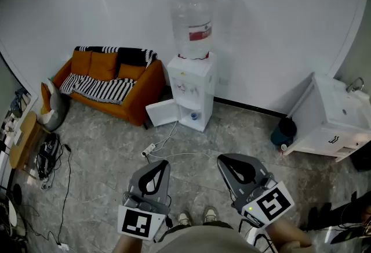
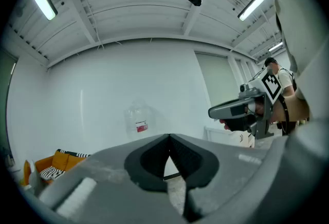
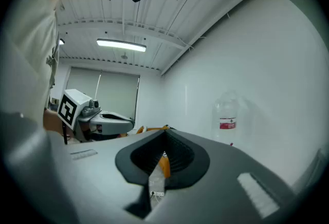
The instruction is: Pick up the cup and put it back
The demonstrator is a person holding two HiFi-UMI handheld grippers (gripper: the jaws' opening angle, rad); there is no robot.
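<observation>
Left claw and right claw are held closed on nothing, well short of the dispenser; no cup is yet grasped.

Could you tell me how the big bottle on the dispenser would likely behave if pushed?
The bottle sits high and inverted on the narrow dispenser, so it probably tips readily. Its clear plastic looks smooth, likely slippery.

Bright w/ ceiling tubes lit, soft shadows, strong fisheye edges.

Orange sofa, white wall, grey floor
</observation>
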